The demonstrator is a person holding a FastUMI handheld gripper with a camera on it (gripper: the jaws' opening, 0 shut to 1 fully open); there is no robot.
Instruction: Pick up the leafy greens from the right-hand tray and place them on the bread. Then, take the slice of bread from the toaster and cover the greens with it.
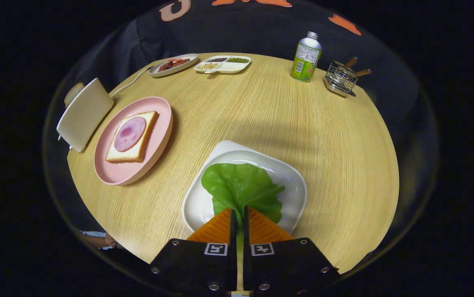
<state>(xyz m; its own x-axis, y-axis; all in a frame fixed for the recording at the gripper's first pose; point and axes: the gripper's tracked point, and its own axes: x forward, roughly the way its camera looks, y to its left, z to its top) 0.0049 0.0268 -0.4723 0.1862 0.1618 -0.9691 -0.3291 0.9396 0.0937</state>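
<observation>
A green lettuce leaf (239, 185) lies in a white square tray (292, 179) just ahead of my fingers. My gripper (239, 211) is shut on the leaf's near stem end, both fingers pressing it. To the left, a pink plate (109, 169) holds a slice of bread (134, 154) topped with a round slice of ham (130, 133). Beyond the plate's left side stands a cream toaster (84, 113) with a slice of bread (73, 92) poking out of its top.
At the far side of the round wooden table are an oval dish of red food (173, 64), a divided dish of beans (223, 64), a green bottle (306, 57) and a wire holder (340, 78) with wooden-handled utensils. A hand (104, 241) shows at the table's near left edge.
</observation>
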